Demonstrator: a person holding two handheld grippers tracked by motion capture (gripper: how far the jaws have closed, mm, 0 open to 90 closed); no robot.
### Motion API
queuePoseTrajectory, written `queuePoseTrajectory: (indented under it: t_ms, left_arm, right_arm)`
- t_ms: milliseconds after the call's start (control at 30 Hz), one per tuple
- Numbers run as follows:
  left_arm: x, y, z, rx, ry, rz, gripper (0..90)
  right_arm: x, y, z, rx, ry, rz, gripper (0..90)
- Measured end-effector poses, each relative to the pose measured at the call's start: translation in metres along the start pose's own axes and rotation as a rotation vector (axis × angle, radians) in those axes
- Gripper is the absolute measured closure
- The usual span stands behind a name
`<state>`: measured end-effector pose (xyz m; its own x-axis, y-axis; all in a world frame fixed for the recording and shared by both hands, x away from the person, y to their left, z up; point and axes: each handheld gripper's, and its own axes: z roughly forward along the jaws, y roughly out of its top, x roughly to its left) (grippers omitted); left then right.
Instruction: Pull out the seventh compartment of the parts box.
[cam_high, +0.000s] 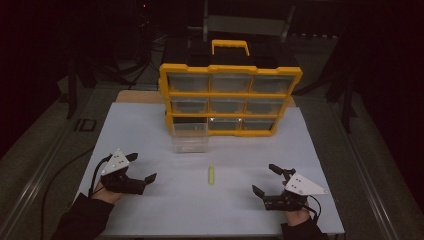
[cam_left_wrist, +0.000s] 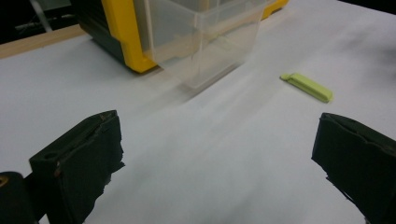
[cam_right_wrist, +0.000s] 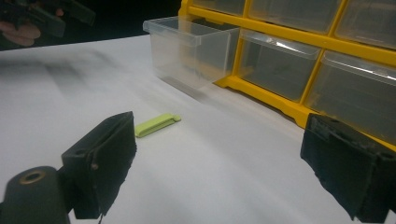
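We hold both grippers, left (cam_high: 141, 168) and right (cam_high: 266, 181), jaws apart, flanking the green clip (cam_high: 211, 175) lying on bare tabletop (cam_high: 165, 210) at frame centre.

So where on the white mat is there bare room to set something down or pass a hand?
Bare mat lies on both sides of the green clip, between it and the left gripper and the right gripper, and along the near edge. It is crowded at the pulled-out clear drawer below the yellow organizer.

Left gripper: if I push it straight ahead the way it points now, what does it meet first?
Probably the pulled-out clear drawer of the yellow organizer. The left gripper is open over bare white table; the green clip lies off to the right of that line. Depth is uncertain.
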<state>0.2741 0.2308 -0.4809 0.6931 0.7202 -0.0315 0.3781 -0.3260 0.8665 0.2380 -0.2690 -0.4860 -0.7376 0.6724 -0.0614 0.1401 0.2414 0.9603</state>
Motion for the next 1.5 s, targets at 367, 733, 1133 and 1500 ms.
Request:
queuePoseTrajectory:
  t_ms: [367, 733, 1133, 1500]
  left_arm:
    - [-0.013, -0.023, -0.004, -0.002, 0.041, -0.033, 1.6]
    - [-0.014, -0.038, -0.019, -0.041, 0.180, -0.046, 0.8]
    - [-0.013, -0.050, -0.016, -0.083, 0.262, -0.070, 0.9]
    - [-0.010, -0.050, -0.022, -0.125, 0.315, -0.089, 0.9]
  right_arm:
    - [0.001, 0.000, 0.000, 0.004, 0.002, -0.003, 10.6]
    - [0.001, 0.000, 0.000, 0.007, 0.004, -0.004, 10.6]
    - [0.001, 0.000, 0.000, 0.006, 0.010, -0.005, 10.6]
    - [0.002, -0.001, 0.002, 0.019, 0.018, -0.006, 10.6]
